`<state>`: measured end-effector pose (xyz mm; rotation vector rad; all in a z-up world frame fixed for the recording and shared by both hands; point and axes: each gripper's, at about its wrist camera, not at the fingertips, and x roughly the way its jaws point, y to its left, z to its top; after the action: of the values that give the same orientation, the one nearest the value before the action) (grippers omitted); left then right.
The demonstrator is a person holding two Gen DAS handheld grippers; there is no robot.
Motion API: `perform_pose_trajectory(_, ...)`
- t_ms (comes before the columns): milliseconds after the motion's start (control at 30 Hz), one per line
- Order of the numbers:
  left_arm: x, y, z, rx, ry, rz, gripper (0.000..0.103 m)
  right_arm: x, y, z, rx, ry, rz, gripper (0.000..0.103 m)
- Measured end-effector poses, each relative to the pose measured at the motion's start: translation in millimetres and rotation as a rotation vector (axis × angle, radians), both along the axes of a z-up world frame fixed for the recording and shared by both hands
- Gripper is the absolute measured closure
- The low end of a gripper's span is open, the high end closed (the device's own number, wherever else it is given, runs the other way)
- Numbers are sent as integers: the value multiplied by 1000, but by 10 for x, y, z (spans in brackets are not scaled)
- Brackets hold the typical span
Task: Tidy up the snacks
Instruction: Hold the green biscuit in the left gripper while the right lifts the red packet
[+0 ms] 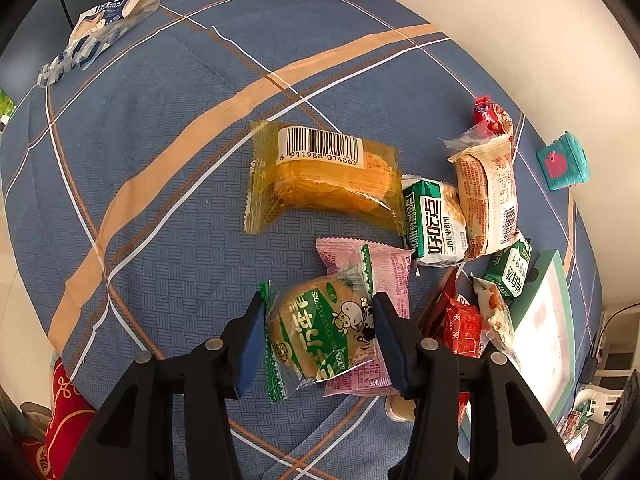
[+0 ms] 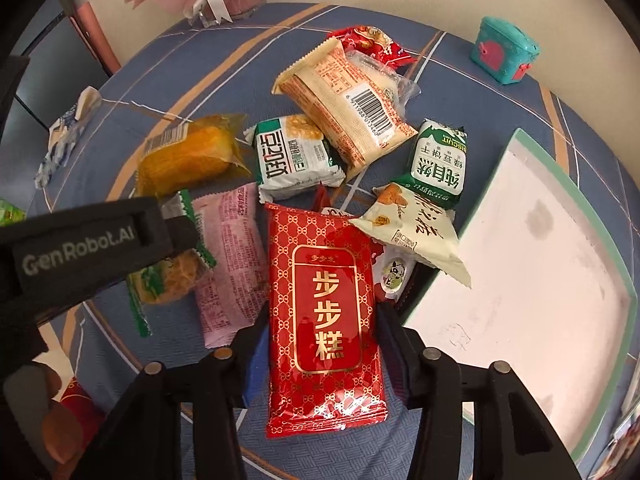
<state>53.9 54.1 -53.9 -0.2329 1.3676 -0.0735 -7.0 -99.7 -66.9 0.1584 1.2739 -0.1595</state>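
While the left tool (image 1: 320,332) straddles a green-and-clear cake packet (image 1: 320,336), its blue pads sit against the packet's two sides, so it is clamped on that snack. The packet lies on top of a pink wrapper (image 1: 380,268), which rests on the blue plaid cloth (image 1: 160,120) covering the desk. Just beyond the tool's tips sits a yellow cake pack (image 1: 324,184) with its barcode up, and to its right a green-and-white biscuit pack (image 1: 436,220) leans against a beige bread pack (image 1: 488,196).

From the right wrist view, the right tool (image 2: 320,344) has a red packet with gold characters (image 2: 324,320) between its fingers; the packet runs lengthwise along the tool, its far end reaching toward the pile, and the fingers press its long edges, so it is held. Immediately right of this packet lies a white tray with a green rim (image 2: 624,280), its near corner close to the right finger. A cream triangular snack bag (image 2: 416,228) overlaps the red packet's far right corner, with a green biscuit bag (image 2: 440,160) behind it. The left tool's black body (image 2: 80,248) enters from the left edge over the green packet.
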Motion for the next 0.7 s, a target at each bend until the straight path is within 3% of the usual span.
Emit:
perform_pose_trajectory(467, -25, 42, 160, -9, -39, -4, 50, -70, -78, 207, 58, -60, -25, 70)
perform_pose_trajectory(700, -27, -3, 136, -9, -38, -9, 50, -53, -86, 176, 51, -63, -16, 70)
